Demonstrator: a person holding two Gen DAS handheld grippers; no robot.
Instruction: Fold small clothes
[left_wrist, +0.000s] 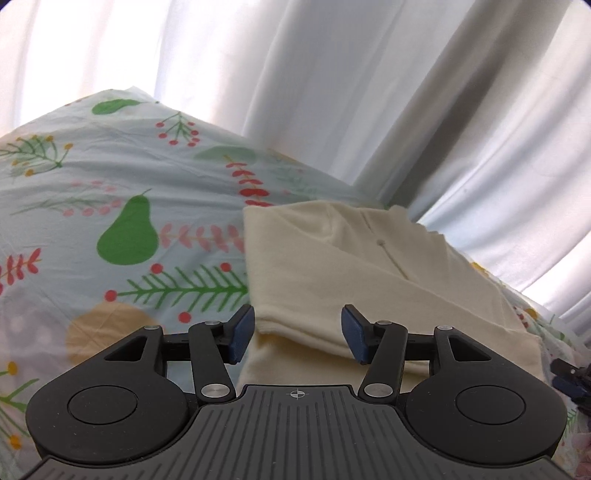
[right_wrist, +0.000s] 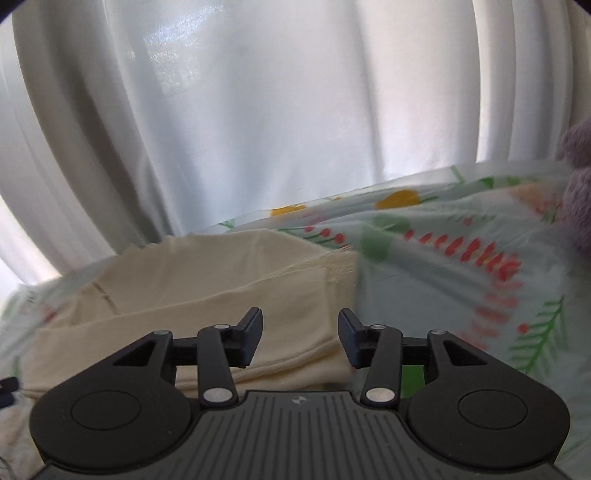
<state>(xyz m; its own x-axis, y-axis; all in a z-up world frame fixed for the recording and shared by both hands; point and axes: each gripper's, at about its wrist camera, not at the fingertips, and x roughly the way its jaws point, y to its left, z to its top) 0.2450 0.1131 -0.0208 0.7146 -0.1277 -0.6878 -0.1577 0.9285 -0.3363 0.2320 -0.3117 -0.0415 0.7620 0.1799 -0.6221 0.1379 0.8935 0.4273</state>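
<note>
Filling the centre and right of the left wrist view, the cream garment (left_wrist: 332, 266) lies folded on the patterned sheet (left_wrist: 110, 184), with the left gripper (left_wrist: 297, 334) released above its near edge. Across the lower left of the right wrist view the same garment (right_wrist: 207, 291) lies below the white curtain (right_wrist: 258, 110), and the right gripper (right_wrist: 300, 338) is spread wide, grasping nothing.

Each black tool, left (left_wrist: 297, 334) and right (right_wrist: 300, 338), has blue-padded fingers, silver pivot screws and a ribbed grey body.

The supporting surface is covered by a pale blue sheet (left_wrist: 110, 177) printed with green pears, fir branches and red berries. A folded cream garment (left_wrist: 332, 266) is laid directly on it, in several flat layers. At the far right, a blurred grey-purple soft object (right_wrist: 580, 192) is seen.
</note>
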